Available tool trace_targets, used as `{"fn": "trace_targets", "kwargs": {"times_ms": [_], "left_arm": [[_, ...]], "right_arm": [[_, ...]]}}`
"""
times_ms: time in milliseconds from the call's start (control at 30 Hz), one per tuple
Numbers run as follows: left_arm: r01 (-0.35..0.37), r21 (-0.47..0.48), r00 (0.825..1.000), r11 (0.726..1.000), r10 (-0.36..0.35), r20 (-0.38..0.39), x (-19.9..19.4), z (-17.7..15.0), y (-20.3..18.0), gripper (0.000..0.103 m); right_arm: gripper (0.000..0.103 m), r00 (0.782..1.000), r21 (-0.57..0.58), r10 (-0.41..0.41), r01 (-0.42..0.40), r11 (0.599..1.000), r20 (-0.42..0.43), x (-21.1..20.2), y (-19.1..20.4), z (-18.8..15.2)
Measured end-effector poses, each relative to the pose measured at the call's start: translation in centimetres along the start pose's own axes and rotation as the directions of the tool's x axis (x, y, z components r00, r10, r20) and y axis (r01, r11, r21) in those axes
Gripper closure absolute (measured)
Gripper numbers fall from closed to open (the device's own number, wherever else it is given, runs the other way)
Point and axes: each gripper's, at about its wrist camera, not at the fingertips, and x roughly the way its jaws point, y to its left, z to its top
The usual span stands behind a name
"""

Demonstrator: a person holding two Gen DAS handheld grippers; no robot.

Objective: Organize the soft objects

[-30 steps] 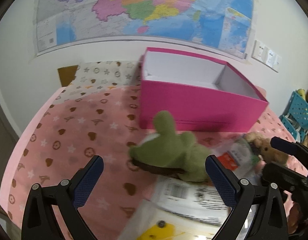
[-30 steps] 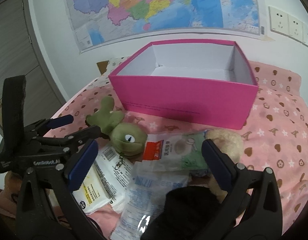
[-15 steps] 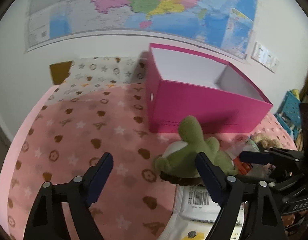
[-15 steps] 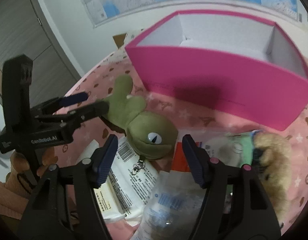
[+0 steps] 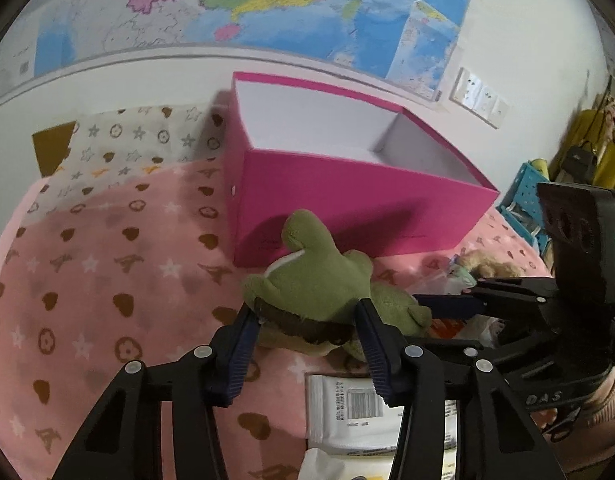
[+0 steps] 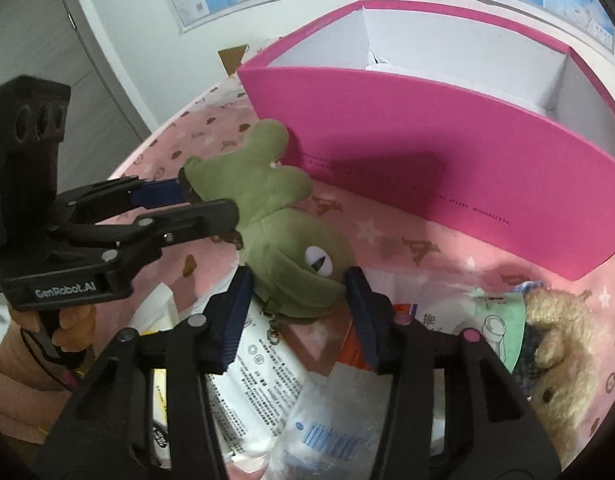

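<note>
Green plush frog (image 6: 291, 248) is the one in play, lying on the pink patterned bed (image 5: 107, 280) right in front of the open pink box (image 5: 347, 200), and both tools have dropped onto it at once! A second back they hung wide and clear of it; now the left tool (image 5: 307, 332) has its jaws closing in around the frog's rear, blue pads against the brown band on either flank, and the right tool (image 6: 297, 300) has closed in on the head, pads pressed to both cheeks just under the eye. Both read to me as clamped on the toy, though neither has it off the bedding yet. That makes this the grasp step, with the lift and the carry over the box wall all to come. White packets (image 6: 263, 364) lie under the head, and its little metal clip (image 6: 273, 330) dangles over them, so watch for a snag. A tan teddy (image 6: 563, 344) waits off to the side, untouched
</note>
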Motion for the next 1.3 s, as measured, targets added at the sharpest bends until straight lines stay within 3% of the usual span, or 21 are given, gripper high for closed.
{"fn": "trace_targets", "kwargs": {"times_ms": [367,567,733,933,1100,1300], "left_arm": [[0.013,0.017,0.995,1.000,-0.014,0.095,-3.7,1.4,-1.2,0.054],[0.012,0.084,0.978,0.996,-0.029,0.208,-6.4,4.9,-3.3,0.050],[-0.025,0.090,0.973,0.996,0.004,0.233,-5.0,8.5,-3.6,0.050],[-0.076,0.068,0.979,0.995,0.062,0.194,-1.4,11.0,-2.7,0.050],[-0.091,0.043,0.989,0.995,0.085,0.120,1.2,10.8,-1.6,0.050],[-0.133,0.026,0.989,0.991,0.130,0.074,2.7,10.2,-1.1,0.050]], "right_arm": [[0.055,0.997,-0.073,-0.019,0.025,0.997,0.076,-2.6,1.5,1.1],[0.055,0.983,-0.128,-0.028,0.051,0.990,0.180,-6.8,1.8,3.5],[0.055,0.967,-0.148,-0.057,0.096,0.984,0.249,-8.5,0.8,6.9],[0.055,0.962,-0.138,-0.066,0.105,0.985,0.264,-7.9,-1.6,10.6],[0.055,0.977,-0.118,-0.050,0.076,0.990,0.205,-5.3,-3.9,11.6],[0.053,0.992,-0.084,-0.038,0.049,0.995,0.124,-1.9,-5.6,11.5]]}}
